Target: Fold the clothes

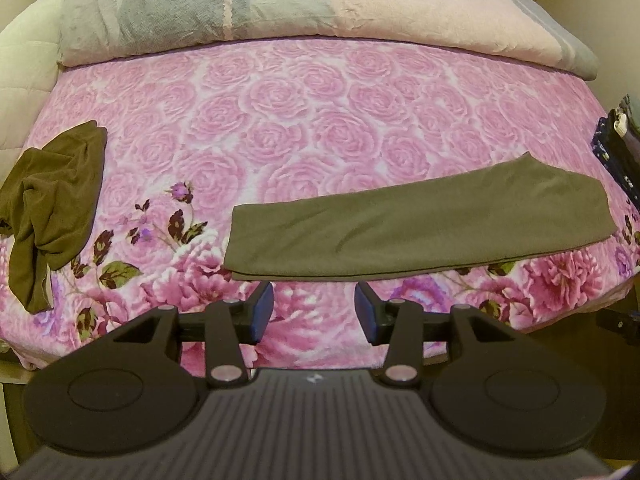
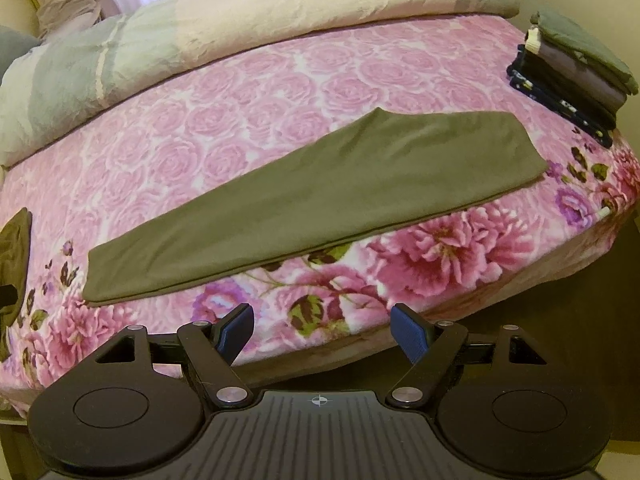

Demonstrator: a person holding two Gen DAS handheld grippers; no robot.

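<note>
An olive-green garment point(image 1: 420, 220) lies flat in a long folded strip near the front edge of the bed; the right wrist view shows the same olive-green garment point(image 2: 320, 196) stretching from lower left to upper right. A crumpled dark brown garment point(image 1: 48, 204) sits at the bed's left side, and only the edge of that brown garment point(image 2: 16, 248) shows in the right wrist view. My left gripper point(image 1: 314, 308) is open just in front of the strip's near edge, holding nothing. My right gripper point(image 2: 322, 330) is open over the bed's front edge, short of the strip, holding nothing.
The bed carries a pink rose-patterned blanket point(image 1: 300, 120). A thick pink and grey duvet point(image 1: 320, 4) lies folded across the far side. A stack of folded clothes point(image 2: 572, 76) rests at the right corner of the bed. Dark floor point(image 2: 560, 300) lies below the front edge.
</note>
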